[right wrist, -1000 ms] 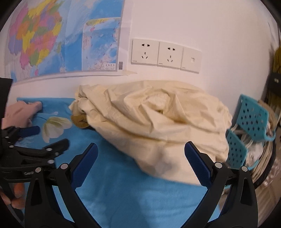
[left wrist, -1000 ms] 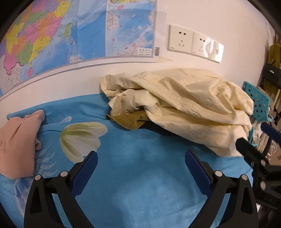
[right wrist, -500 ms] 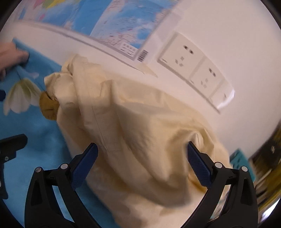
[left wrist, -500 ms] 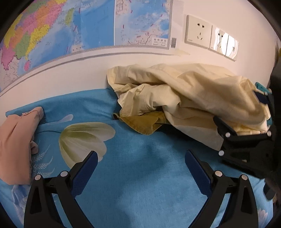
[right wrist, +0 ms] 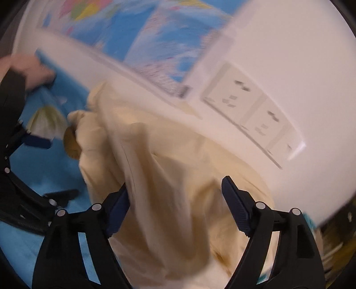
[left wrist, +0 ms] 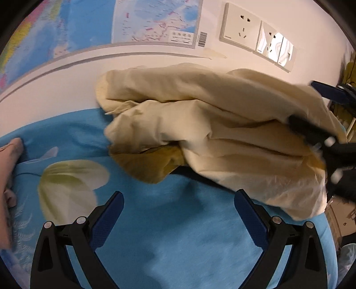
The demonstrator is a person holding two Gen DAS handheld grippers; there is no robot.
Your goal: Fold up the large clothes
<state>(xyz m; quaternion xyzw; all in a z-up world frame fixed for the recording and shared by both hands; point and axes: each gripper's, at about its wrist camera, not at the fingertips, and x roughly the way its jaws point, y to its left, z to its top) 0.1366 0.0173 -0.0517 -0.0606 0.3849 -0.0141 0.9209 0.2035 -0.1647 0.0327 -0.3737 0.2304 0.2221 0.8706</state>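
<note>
A blue bedsheet (left wrist: 169, 233) printed with a pale flower (left wrist: 69, 184) covers the bed against a white wall (left wrist: 55, 93), where a world map (left wrist: 144, 20) hangs beside a row of wall sockets (left wrist: 241, 26). A crumpled cream-yellow garment (left wrist: 222, 129) with a mustard-brown lining (left wrist: 153, 163) lies heaped on the sheet against the wall, toward the bed's right edge. A pink garment (left wrist: 6, 177) lies at the sheet's left edge. The left gripper (left wrist: 178, 213) hovers above bare sheet just short of the heap, its blue-padded fingers spread wide and holding nothing. The right gripper (right wrist: 174, 206), blurred by motion, is at the heap's right side, fingers wide apart with cream cloth bunched between them, not clamped. No containers are clearly visible.
</note>
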